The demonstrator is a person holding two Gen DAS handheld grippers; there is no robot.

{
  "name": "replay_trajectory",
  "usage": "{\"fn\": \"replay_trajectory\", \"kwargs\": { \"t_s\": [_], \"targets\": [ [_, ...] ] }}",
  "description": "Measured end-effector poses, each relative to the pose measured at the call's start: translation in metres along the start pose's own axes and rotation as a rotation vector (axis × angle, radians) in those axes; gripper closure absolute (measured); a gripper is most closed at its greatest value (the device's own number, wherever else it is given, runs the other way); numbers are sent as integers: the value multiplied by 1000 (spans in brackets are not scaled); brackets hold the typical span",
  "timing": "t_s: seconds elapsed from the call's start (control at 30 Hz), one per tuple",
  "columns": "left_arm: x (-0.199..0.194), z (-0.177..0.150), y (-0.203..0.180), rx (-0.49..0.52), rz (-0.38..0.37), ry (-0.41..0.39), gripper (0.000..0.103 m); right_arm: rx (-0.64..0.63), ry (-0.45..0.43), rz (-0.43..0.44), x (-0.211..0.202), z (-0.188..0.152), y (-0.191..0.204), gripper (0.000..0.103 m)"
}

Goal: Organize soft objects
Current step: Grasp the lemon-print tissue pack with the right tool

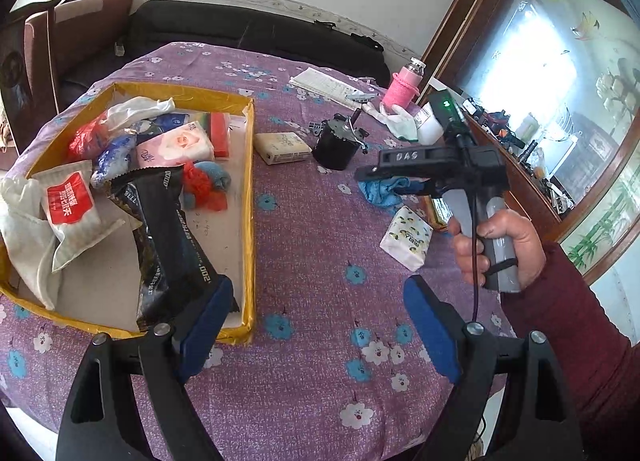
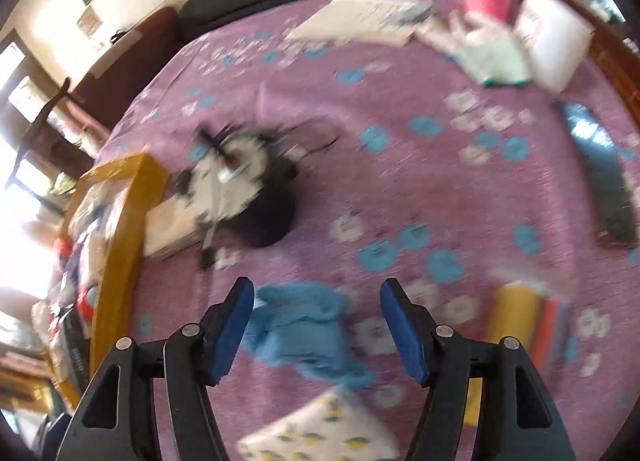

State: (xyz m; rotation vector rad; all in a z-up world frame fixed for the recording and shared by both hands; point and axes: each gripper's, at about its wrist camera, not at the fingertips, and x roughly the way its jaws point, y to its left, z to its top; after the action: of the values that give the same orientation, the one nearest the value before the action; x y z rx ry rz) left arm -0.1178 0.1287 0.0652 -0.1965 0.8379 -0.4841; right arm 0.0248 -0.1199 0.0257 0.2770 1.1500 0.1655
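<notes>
Jaws of the right gripper (image 2: 316, 325) gape wide and empty with the blue cloth (image 2: 304, 333) on the table (image 2: 400, 189) between them, seemingly for pickup, while the left gripper (image 1: 320, 325), equally open and empty, hangs beside the yellow-rimmed box (image 1: 250, 221) of soft things.

On the table (image 1: 320, 229), at left, a tray (image 1: 248, 197) holding packets, bags and cloths piled together, with a long pouch (image 1: 172, 237) lying toward its near edge. Just right of the tray's far corner a small box (image 1: 282, 147), then a pot (image 1: 338, 143) beside it; farther back a notepad (image 1: 332, 87), a bottle (image 1: 402, 87) and a glove (image 1: 396, 121) near the far right edge. Nearer, at right, a cloth (image 1: 380, 189) with a tissue pack (image 1: 406, 239) just before it.
</notes>
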Motion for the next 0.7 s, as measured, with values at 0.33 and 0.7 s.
{"fn": "replay_trajectory", "kwargs": {
  "t_s": [0.33,0.7],
  "targets": [
    [11,-3,-7,4,-23,35,17,-223,102,286,-23,-58,36,60],
    [44,-3,-31,38,-26,104,17,-1,-76,154,-80,-84,-54,29]
  ]
}}
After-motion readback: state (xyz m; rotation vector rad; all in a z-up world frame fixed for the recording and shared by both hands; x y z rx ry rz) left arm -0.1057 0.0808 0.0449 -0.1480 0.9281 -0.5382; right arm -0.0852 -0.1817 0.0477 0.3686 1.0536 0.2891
